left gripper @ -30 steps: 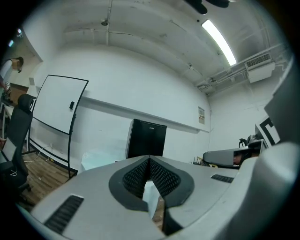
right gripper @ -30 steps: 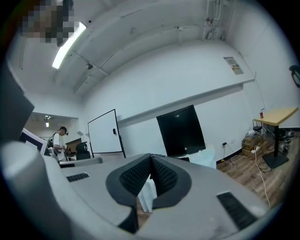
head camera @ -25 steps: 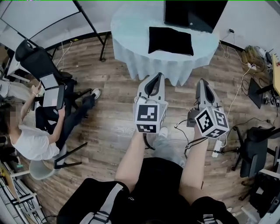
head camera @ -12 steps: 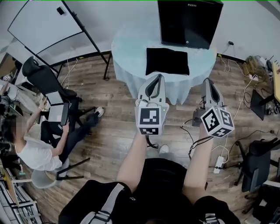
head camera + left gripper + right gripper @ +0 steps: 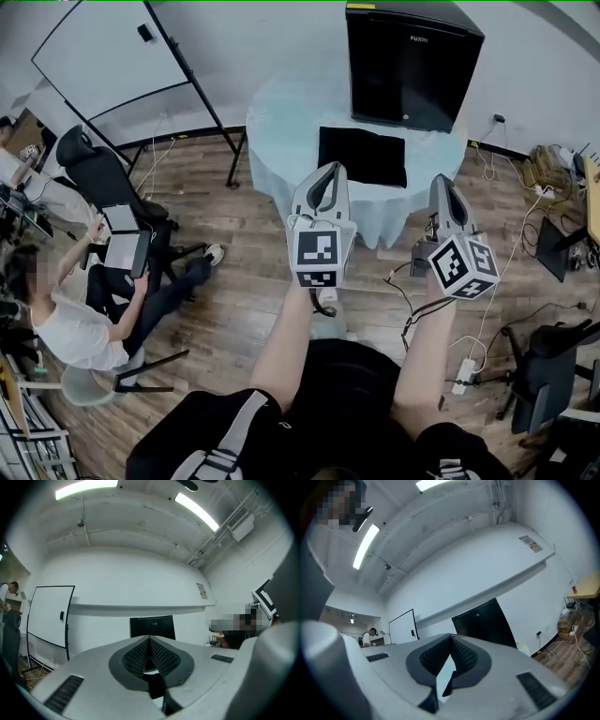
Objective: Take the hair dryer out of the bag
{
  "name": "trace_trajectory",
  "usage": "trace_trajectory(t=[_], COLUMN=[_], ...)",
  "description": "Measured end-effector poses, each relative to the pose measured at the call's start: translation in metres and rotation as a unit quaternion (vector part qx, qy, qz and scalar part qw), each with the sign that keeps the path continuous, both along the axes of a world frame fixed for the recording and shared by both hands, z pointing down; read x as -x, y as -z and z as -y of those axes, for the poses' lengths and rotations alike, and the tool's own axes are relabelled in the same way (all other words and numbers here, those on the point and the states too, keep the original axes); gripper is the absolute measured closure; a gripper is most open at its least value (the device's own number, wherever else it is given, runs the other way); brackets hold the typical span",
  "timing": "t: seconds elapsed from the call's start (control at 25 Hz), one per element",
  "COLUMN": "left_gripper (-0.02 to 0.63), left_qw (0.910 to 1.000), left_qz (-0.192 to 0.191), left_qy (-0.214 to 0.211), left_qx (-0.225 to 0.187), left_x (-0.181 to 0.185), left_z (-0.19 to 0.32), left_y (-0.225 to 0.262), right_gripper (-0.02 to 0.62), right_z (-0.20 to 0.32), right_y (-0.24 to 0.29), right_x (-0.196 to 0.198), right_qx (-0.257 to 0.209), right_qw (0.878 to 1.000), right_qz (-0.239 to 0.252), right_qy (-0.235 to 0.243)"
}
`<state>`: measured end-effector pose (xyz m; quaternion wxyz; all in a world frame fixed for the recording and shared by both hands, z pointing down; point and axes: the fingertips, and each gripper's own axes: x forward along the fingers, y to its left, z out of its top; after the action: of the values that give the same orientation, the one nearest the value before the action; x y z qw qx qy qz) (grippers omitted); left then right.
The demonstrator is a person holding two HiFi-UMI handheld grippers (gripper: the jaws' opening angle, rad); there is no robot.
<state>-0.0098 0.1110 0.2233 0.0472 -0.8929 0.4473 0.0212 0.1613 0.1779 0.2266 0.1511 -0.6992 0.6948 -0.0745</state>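
Two claws show in the head view, one in each of the person's hands, side by side in the middle of the frame. The left claw (image 5: pixel 329 168) has its jaws pressed together with nothing between them; its own view shows the ribbed pads meeting along one line. The right claw (image 5: pixel 442 180) is likewise closed and empty, its pads touching at the tip. Each carries one cube with square markers.

One black bag (image 5: pixel 362 156) lies flat on the round counter (image 5: pixel 281 117) with its pale cloth, in the upper middle of the frame. The hair dryer itself shows in no view. The left claw's tip sits just below the bag's lower left corner in the picture, apart from it. The right claw's tip lies to the lower right of the bag, over the hanging edge of the cloth. Neither claw touches the bag.

One black cabinet (image 5: pixel 412 64) stands on the counter directly above the bag in the frame.

One whiteboard (image 5: pixel 108 58) on a stand fills the upper left. One seated person (image 5: pixel 70 328) is at the lower left on the wooden floor (image 5: pixel 244 248), and part of a second person shows at the left edge above them. There are two black office chairs, one at the left (image 5: pixel 89 167) and one at the lower right (image 5: pixel 539 366). One white power strip (image 5: pixel 463 373) lies on the floor near the right chair.
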Motion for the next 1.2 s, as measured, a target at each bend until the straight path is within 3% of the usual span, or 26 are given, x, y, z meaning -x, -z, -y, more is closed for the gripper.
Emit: trace_trajectory(t=[0.36, 0.52, 0.6, 0.8, 1.2], left_gripper=[0.591, 0.589, 0.583, 0.493, 0.436], left_qw=[0.9991, 0.9978, 0.9955, 0.9781, 0.9549], left_qz=[0.029, 0.047, 0.076, 0.185, 0.251], left_qy=[-0.029, -0.038, -0.045, -0.096, -0.143], left_qx=[0.007, 0.029, 0.034, 0.008, 0.066], left_x=[-0.049, -0.063, -0.073, -0.110, -0.142], left_z=[0.052, 0.083, 0.093, 0.095, 0.139], left_y=[-0.017, -0.036, -0.053, -0.103, -0.179], right_gripper=[0.589, 0.589, 0.589, 0.589, 0.589], right_z=[0.032, 0.060, 0.072, 0.094, 0.148], right_y=[-0.002, -0.022, -0.041, -0.090, -0.154], right_x=[-0.056, -0.061, -0.067, -0.083, -0.093], right_qx=[-0.006, 0.016, 0.033, 0.070, 0.145], right_qw=[0.999, 0.999, 0.998, 0.993, 0.982], right_qz=[0.021, 0.032, 0.044, 0.088, 0.110], right_qy=[-0.037, -0.039, -0.041, -0.041, -0.043])
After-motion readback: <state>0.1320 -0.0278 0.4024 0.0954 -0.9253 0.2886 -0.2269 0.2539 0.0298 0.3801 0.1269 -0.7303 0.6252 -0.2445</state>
